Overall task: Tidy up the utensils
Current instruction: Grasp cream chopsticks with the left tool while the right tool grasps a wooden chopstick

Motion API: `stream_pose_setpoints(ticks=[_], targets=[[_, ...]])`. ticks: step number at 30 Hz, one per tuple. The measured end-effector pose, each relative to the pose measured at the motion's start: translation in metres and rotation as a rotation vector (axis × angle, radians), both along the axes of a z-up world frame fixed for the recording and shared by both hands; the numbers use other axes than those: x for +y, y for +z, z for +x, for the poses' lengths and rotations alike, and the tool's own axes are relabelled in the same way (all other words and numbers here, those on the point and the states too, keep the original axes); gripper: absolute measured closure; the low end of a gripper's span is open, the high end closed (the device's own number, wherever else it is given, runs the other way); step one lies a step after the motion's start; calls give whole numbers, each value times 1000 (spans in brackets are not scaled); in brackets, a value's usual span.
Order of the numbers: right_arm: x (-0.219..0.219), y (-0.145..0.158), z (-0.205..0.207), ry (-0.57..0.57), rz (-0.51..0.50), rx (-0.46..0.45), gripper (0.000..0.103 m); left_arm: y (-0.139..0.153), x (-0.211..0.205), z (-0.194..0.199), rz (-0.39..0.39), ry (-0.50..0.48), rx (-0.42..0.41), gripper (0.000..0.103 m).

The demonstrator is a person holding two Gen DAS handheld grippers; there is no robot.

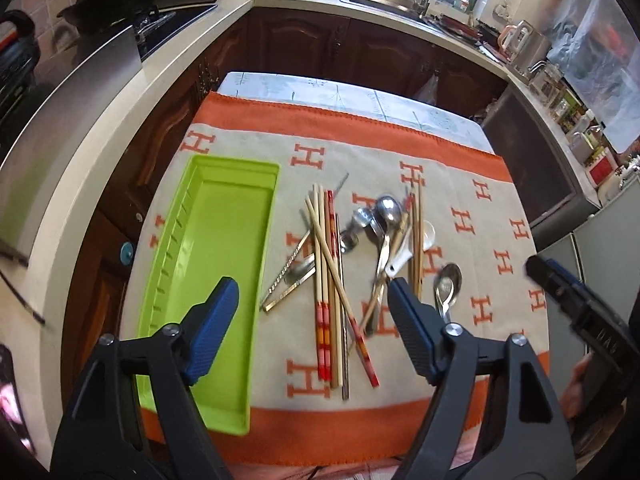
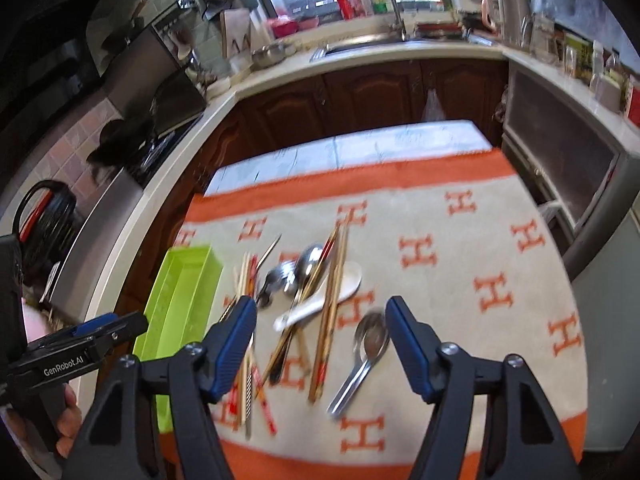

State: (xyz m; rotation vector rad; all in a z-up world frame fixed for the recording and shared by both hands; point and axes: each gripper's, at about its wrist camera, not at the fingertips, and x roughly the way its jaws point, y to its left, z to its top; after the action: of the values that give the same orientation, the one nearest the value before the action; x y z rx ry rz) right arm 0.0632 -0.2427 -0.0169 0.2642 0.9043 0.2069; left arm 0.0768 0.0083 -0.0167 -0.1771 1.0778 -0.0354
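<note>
Nearby, green tray (image 1: 224, 216) holds nothing; utensil pile (image 1: 352, 248) beside it.

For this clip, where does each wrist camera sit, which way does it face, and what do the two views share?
Left wrist: rides the left gripper, looking forward and down over the green tray and the utensil pile; the right gripper shows at the right edge.
Right wrist: rides the right gripper, looking forward and down at a lone metal spoon; the left gripper and a hand show at left.
Shared: tray, pile, patterned cloth, kitchen counter.
</note>
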Motion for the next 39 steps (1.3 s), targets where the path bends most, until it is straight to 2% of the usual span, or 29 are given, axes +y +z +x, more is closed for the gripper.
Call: stream_pose_setpoints(ticks=[4,5,7,9,10,12,15,18,22,24,30,35,39], targets=[[-4,6,22,22,-49,-39,39,-9,4,32,1,34,65,40],[-4,5,28,31,-50,-28,39,-14,3,41,-3,33,83,46],[-2,-2,42,62,-36,11,39,-26,-1,55,-23,11,124,51],[1,-14,56,82,-35,64,40,-41,-8,66,-23,-8,166,52],[3,-20,62,94,-30,89,43,-51,-12,72,-9,-11,188,57],[6,-34,73,116,-19,138,63,-69,-20,79,9,-16,206,60],[4,-65,96,124,24,255,75,-93,-30,86,1,-44,252,62],[2,-92,109,119,53,331,81,-112,-42,92,0,-69,286,65],[-2,-117,122,115,109,412,82,-129,-48,98,-5,-74,335,67],[0,-124,124,128,128,426,86,-134,-50,100,1,-70,347,71],[8,-133,131,159,137,431,89,-136,-51,104,17,-57,345,72],[15,-145,141,167,122,449,90,-138,-51,106,17,-53,353,81],[21,-151,142,179,123,448,96,-141,-52,106,20,-56,355,87]])
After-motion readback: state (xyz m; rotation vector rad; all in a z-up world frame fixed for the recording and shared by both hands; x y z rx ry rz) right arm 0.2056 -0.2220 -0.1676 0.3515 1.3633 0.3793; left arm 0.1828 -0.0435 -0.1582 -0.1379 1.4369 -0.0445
